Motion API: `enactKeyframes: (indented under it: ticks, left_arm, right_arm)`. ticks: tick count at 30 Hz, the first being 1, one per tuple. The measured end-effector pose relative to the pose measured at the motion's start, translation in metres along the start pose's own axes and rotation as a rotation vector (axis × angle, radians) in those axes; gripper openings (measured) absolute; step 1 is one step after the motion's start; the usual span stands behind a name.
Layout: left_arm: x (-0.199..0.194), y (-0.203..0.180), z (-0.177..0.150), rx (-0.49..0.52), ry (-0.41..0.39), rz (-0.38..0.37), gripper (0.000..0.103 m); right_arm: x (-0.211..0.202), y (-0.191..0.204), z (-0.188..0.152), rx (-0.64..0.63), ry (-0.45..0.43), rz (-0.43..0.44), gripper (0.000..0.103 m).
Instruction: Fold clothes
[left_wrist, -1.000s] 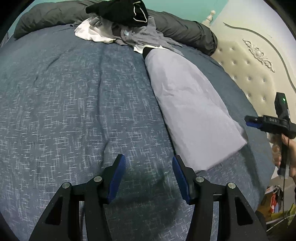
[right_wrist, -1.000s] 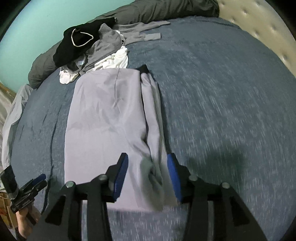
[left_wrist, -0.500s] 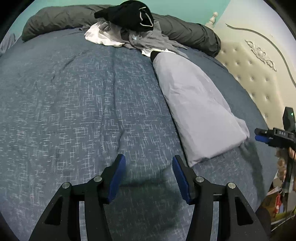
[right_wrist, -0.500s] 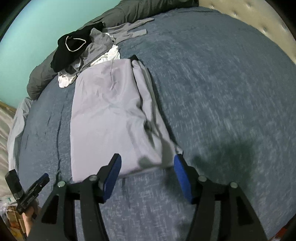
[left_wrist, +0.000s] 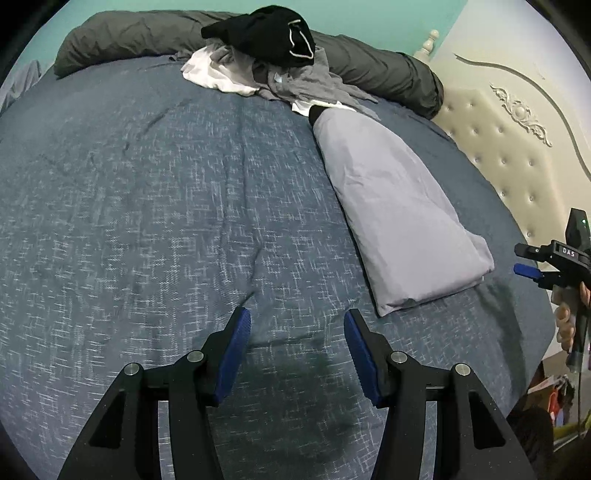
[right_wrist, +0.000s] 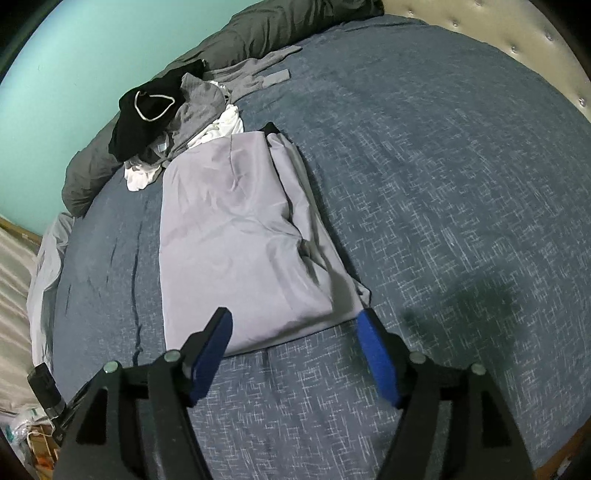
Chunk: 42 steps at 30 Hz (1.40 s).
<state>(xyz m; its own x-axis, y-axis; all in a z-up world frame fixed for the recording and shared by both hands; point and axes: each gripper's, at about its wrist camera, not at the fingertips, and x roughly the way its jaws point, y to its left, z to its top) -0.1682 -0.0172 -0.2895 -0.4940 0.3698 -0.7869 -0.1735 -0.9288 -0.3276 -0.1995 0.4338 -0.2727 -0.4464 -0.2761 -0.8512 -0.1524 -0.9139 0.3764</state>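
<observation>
Right gripper (right_wrist: 293, 334) has let go of the lavender garment (right_wrist: 236, 236) (jaws now wider)

A home bedroom: a blue-covered bed (left_wrist: 147, 221) with a tufted cream headboard (left_wrist: 517, 158) against a teal wall (right_wrist: 74, 55).

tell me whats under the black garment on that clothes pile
The black garment sits atop a grey garment and a white one; whatever lies deeper in the pile is covered.
</observation>
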Motion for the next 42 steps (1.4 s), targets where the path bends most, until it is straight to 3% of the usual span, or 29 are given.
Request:
enactKeyframes:
  ticks: [17,20,25,30,33,35,42]
  left_arm:
    - [0.043,-0.017,0.008,-0.021,0.029,0.039,0.06]
    - [0.049,-0.021,0.008,-0.026,0.036,0.039,0.061]
    - [0.057,-0.035,0.009,-0.019,0.034,0.027,0.061]
    - [0.065,-0.045,0.011,-0.02,0.033,0.02,0.061]
    - [0.068,-0.051,0.013,-0.027,0.028,0.009,0.061]
    - [0.07,-0.055,0.013,-0.017,0.026,0.008,0.061]
    - [0.079,-0.055,0.017,-0.021,0.042,-0.008,0.061]
  right_arm:
    - [0.089,-0.022,0.04,-0.092,0.177,0.059,0.072]
    - [0.103,-0.027,0.04,-0.106,0.196,0.068,0.081]
    - [0.113,-0.039,0.042,-0.104,0.206,0.135,0.084]
    - [0.115,-0.037,0.042,-0.141,0.212,0.149,0.086]
    - [0.115,-0.029,0.04,-0.174,0.221,0.157,0.084]
    - [0.116,-0.022,0.037,-0.198,0.24,0.186,0.072]
    - [0.12,-0.019,0.036,-0.187,0.244,0.191,0.072]
